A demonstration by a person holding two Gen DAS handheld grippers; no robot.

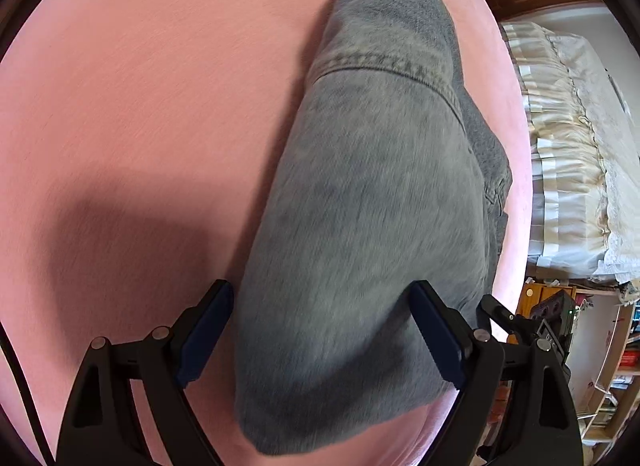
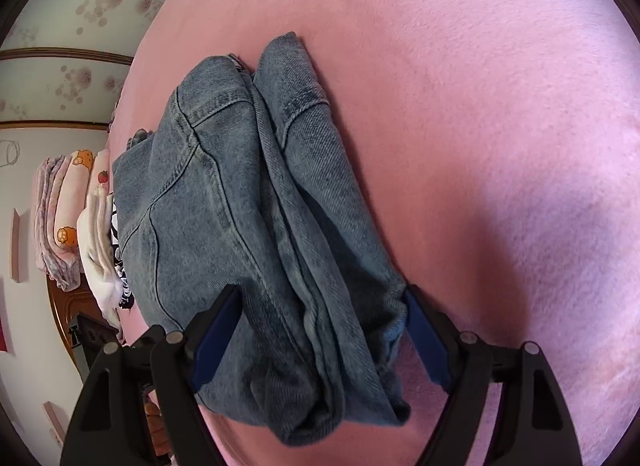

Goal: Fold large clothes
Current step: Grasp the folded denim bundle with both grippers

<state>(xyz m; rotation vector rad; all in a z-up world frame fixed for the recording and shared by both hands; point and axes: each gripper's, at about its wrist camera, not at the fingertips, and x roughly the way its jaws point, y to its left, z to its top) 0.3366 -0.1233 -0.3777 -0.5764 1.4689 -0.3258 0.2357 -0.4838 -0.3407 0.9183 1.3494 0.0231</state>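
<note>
Grey-blue jeans (image 1: 372, 201) lie folded in a long bundle on a pink bed cover (image 1: 152, 97). My left gripper (image 1: 322, 298) is open, its fingers on either side of the near end of the bundle. In the right wrist view the jeans (image 2: 240, 205) show seams and stacked layers on the pink cover (image 2: 500, 125). My right gripper (image 2: 322, 302) is open and straddles the near end of the folded layers. Whether the pads touch the cloth I cannot tell.
A cream frilled bedspread (image 1: 576, 153) and wooden shelves (image 1: 608, 366) lie to the right in the left wrist view. Folded blankets (image 2: 68, 217) and a floral wall (image 2: 68, 77) are at the left in the right wrist view. The bed's edge runs beside the jeans.
</note>
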